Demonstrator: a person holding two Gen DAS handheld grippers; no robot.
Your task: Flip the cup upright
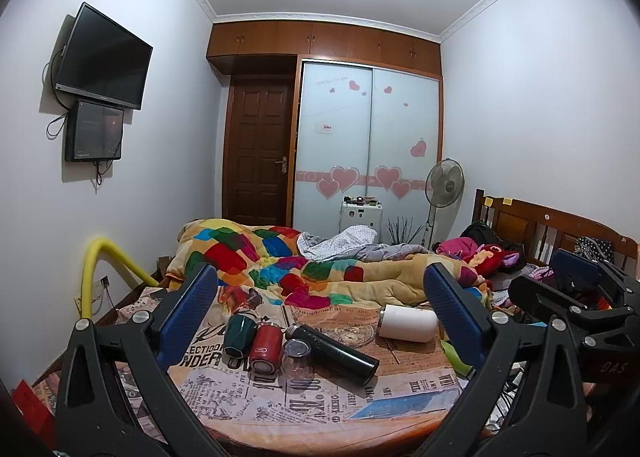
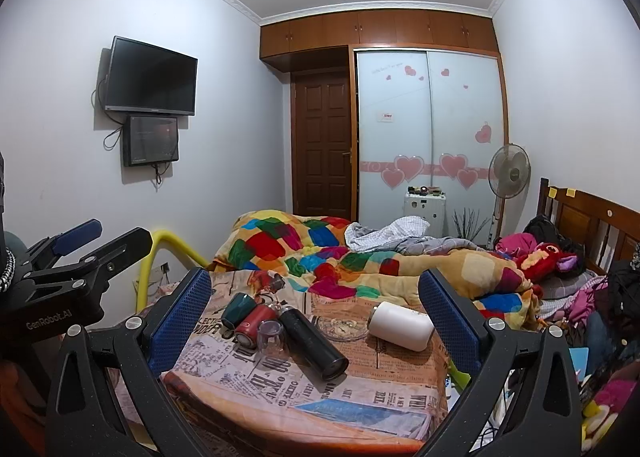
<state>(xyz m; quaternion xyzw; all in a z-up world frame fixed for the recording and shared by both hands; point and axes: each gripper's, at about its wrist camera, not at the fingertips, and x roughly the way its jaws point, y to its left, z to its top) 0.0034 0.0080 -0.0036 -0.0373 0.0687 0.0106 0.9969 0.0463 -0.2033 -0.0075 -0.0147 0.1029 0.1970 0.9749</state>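
— What's carrying everything?
— A table (image 1: pixel 304 409) wearing a newsprint cloth.
— And lying on it?
— Green cup (image 1: pixel 239 333), red cup (image 1: pixel 265 349), black flask (image 1: pixel 334 353), white cup (image 1: pixel 408 323) (all sideways), clear glass (image 1: pixel 297 357) standing inverted, glass dish (image 1: pixel 352 335).

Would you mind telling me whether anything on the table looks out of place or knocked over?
Yes: four containers lie tipped on their sides on the newspaper-print tablecloth: the green cup, red cup, black flask and white bottle. The clear glass stands among them. Nothing looks spilled or broken.
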